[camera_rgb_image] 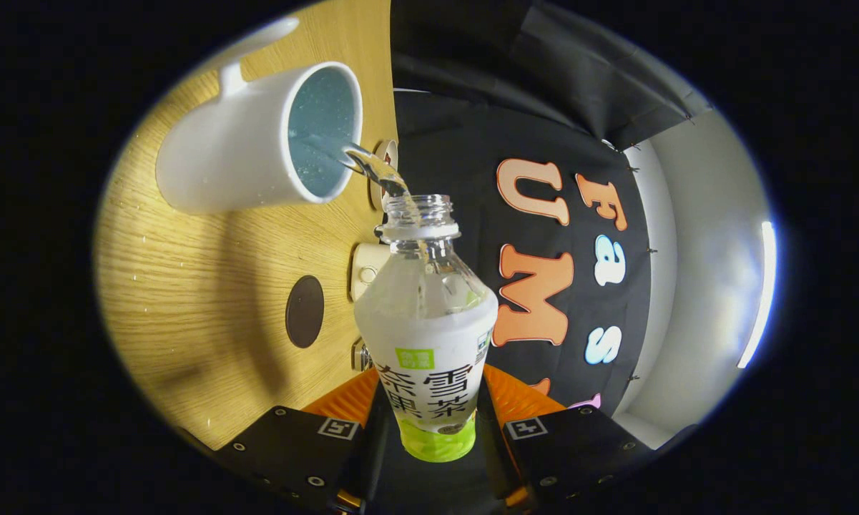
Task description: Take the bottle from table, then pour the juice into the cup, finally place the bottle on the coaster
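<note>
Here we are seeing one bottle (426, 336), one cup (257, 139), one coaster (305, 312); our gripper (429, 429), rolled sideways, is clamping the bottle, juice (372, 166) streaming into the cup.

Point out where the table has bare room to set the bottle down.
Bare wood lies around the coaster, between it and the cup. The table edge by the white fittings is crowded. The gripper holds the pouring bottle.

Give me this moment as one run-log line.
step: pouring | gripper: shut on bottle | bottle: uncapped, tipped toward cup | stream entering cup | coaster: bare, on table
</note>
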Tool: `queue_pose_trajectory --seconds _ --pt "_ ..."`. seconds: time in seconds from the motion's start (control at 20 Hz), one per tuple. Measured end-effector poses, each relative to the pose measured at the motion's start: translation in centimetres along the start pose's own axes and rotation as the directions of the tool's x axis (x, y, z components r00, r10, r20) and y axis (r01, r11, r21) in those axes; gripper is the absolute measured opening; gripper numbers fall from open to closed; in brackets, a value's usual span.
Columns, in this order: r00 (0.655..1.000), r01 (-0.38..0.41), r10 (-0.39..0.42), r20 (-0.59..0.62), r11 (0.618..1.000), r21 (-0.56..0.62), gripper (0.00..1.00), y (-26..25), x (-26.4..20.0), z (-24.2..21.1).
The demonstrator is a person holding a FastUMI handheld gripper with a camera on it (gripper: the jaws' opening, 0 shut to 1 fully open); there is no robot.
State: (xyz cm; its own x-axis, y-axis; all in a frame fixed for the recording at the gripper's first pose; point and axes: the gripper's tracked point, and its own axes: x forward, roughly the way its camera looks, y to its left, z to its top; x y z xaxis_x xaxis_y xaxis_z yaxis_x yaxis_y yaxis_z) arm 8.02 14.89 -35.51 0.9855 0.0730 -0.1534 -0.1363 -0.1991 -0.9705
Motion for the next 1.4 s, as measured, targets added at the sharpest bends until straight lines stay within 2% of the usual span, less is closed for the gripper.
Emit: queue_pose_trajectory --seconds 1.4 --pt "0.998 0.041 -0.038 0.041 0.997 -0.067 0.6 -2.7 -0.4 0.3"
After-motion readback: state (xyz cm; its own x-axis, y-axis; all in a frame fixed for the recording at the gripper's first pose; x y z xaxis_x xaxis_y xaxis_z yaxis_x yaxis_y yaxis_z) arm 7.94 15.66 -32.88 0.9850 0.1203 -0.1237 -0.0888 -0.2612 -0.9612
